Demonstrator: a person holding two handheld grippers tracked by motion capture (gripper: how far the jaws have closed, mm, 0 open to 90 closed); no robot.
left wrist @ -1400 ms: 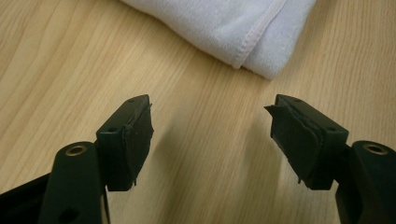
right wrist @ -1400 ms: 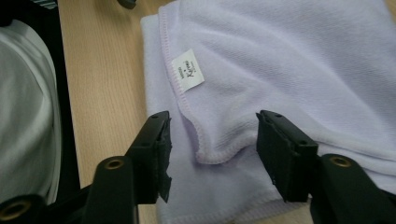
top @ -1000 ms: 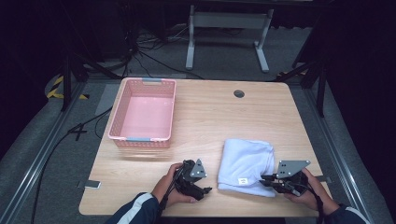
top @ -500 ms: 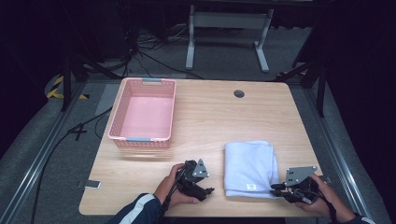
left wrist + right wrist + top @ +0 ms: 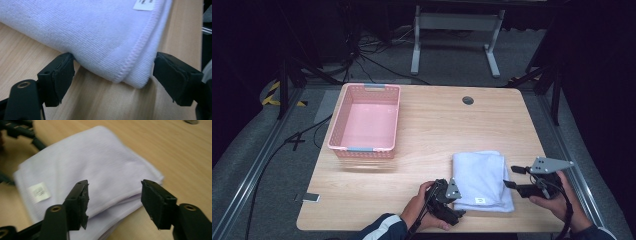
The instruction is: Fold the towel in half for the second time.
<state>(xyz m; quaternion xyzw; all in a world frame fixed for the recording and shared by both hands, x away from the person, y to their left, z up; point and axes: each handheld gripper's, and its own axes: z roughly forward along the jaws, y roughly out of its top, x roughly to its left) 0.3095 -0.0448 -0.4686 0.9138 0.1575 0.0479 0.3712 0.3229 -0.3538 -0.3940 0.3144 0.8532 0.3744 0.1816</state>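
A white folded towel (image 5: 479,175) with a small label lies flat on the wooden table (image 5: 437,125) at the front right. My left gripper (image 5: 457,201) is at the towel's near left corner. In the left gripper view its jaws (image 5: 113,80) have just been opening and stand open around that towel corner (image 5: 105,37); the left pad (image 5: 63,75) touches the edge. My right gripper (image 5: 510,176) hovers at the towel's right edge. Its jaws (image 5: 113,202) have just been opening and stand wide over the towel (image 5: 95,165), with nothing gripped.
A pink plastic basket (image 5: 337,137) stands at the left of the table, with nothing visible in it. A round cable hole (image 5: 468,100) is at the back. A small grey tag (image 5: 307,198) sits at the table's front left edge. The left gripper (image 5: 17,130) appears in the right gripper view.
The towel, loosely spread before, now lies folded flat. My right gripper has let go of its right edge, opened and lifted back. My left gripper has slid right to the towel's corner.
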